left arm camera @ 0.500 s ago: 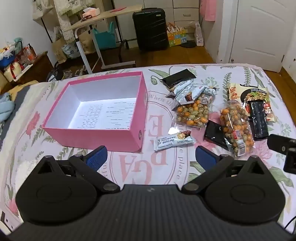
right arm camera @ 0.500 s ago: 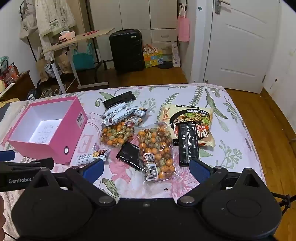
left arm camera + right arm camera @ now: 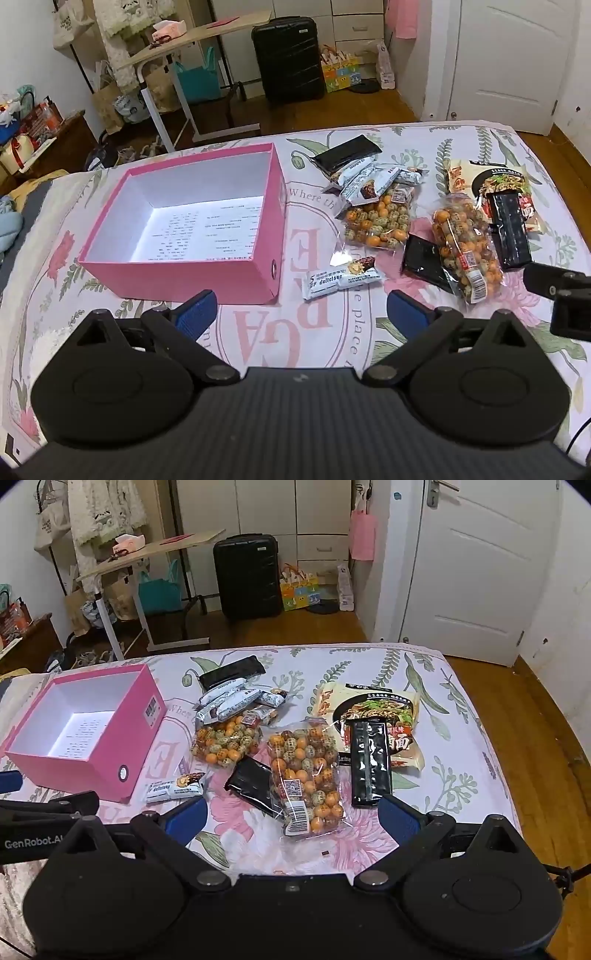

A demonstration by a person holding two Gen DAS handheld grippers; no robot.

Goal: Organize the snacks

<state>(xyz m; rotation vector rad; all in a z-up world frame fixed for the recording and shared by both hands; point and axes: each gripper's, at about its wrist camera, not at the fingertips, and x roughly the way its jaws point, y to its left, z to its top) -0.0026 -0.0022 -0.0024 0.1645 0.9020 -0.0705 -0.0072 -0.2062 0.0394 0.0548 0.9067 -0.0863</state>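
Both the left gripper (image 3: 300, 308) and right gripper (image 3: 291, 814) are hovering spread wide and empty-jawed over snack packets lying beside a pink box (image 3: 177, 271).

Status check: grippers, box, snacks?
Left gripper and right gripper open, holding nothing. Pink box holds no snacks. Snacks loose on the bed beside it. Nothing in the way.

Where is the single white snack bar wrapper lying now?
In both views, the single white snack bar wrapper lies on the floral bedsheet, just beside the open pink cardboard box's near corner.
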